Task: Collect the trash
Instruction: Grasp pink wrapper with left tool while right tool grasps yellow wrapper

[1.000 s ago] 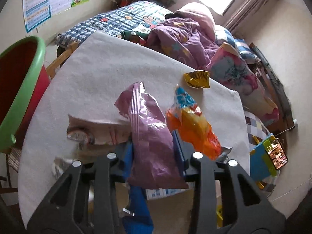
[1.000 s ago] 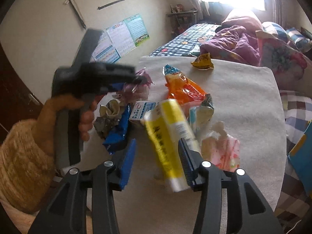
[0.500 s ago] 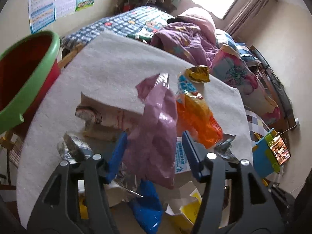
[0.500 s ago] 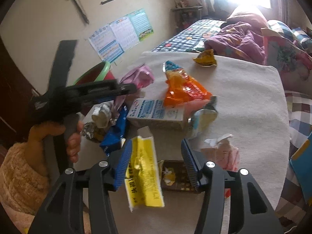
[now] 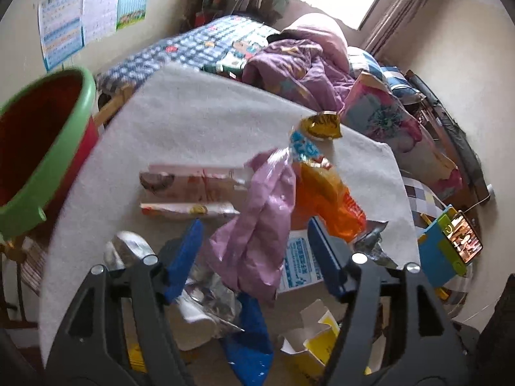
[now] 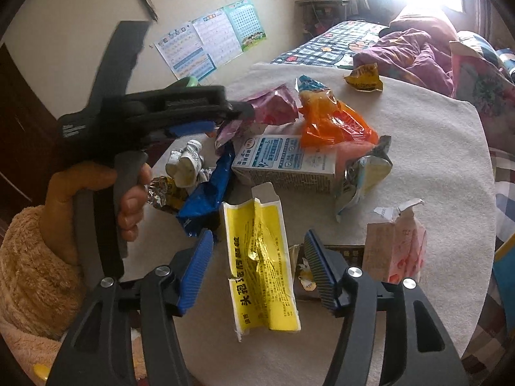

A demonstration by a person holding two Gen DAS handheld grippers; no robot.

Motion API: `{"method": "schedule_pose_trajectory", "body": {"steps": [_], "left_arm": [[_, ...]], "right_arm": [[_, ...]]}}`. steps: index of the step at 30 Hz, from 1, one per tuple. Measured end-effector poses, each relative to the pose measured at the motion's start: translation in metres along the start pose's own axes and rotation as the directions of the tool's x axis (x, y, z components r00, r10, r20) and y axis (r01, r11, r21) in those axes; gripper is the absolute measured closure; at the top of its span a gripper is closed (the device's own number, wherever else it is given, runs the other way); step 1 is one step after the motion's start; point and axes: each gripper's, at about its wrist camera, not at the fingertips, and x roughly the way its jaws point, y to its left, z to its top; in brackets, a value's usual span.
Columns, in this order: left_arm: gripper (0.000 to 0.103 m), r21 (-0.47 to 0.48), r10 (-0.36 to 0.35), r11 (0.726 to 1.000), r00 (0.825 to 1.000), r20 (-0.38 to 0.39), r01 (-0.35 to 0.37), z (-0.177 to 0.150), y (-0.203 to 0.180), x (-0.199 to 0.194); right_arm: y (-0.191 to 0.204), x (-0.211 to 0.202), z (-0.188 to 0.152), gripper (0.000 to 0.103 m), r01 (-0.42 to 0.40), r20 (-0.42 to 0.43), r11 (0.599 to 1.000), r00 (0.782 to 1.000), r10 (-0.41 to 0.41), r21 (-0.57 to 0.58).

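Observation:
A pile of trash lies on the round white-covered table (image 6: 434,148). My left gripper (image 5: 254,251) is open; the purple wrapper (image 5: 260,218) hangs loose between its blue pads, touching neither. My right gripper (image 6: 257,267) is open over the flattened yellow box (image 6: 260,267), which lies on the table. Around them lie an orange bag (image 6: 334,125), a blue-and-white carton (image 6: 283,160), a blue wrapper (image 6: 206,199), a pink carton (image 6: 399,244) and a gold wrapper (image 6: 365,77). The left gripper's body (image 6: 154,119) shows in the right wrist view.
A red tub with a green rim (image 5: 42,148) stands off the table's left edge. A bed with purple bedding (image 5: 299,64) lies behind the table. A blue and green toy (image 5: 450,244) sits at the right, below the table edge.
Both grippers have opened. The purple wrapper has slipped free of the left pads and the yellow box has dropped from the right pads onto the table. The left gripper has moved nearer the tub.

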Motion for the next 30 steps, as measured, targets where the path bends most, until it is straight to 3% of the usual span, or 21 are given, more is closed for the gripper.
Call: {"method": "schedule_pose_trajectory", "body": {"steps": [9, 19, 25, 27, 28, 29, 30], "left_arm": [[0.038, 0.005, -0.003, 1.0, 1.0, 0.015, 0.003, 0.01, 0.003, -0.008], [0.035, 0.125, -0.013, 0.992, 1.0, 0.012, 0.011, 0.025, -0.017, -0.031], [0.034, 0.228, 0.032, 0.974, 0.998, -0.061, -0.017, 0.024, -0.024, 0.006], [0.042, 0.252, 0.054, 0.967, 0.993, -0.103, -0.026, 0.02, -0.024, 0.026], [0.061, 0.254, 0.066, 0.967, 0.99, -0.126, -0.033, 0.017, -0.021, 0.038], [0.072, 0.24, 0.061, 0.971, 0.986, -0.158, -0.021, 0.015, -0.018, 0.048], [0.072, 0.224, 0.05, 0.975, 0.983, -0.176, -0.01, 0.014, -0.014, 0.052]], "right_arm": [[-0.006, 0.007, 0.006, 0.041, -0.006, -0.021, 1.0, 1.0, 0.006, 0.022], [-0.006, 0.01, 0.016, 0.04, 0.01, -0.054, 1.0, 0.999, -0.011, -0.011], [0.005, 0.021, 0.013, 0.04, -0.007, -0.083, 0.999, 0.997, 0.003, -0.043], [0.011, 0.029, 0.007, 0.04, -0.004, -0.103, 0.998, 0.995, -0.002, -0.06], [0.013, 0.032, 0.004, 0.04, -0.002, -0.114, 0.998, 0.993, -0.005, -0.061], [0.014, 0.038, 0.0, 0.04, 0.0, -0.133, 0.998, 0.991, -0.007, -0.056], [0.014, 0.042, -0.002, 0.04, 0.003, -0.144, 0.999, 0.989, -0.01, -0.05]]}}
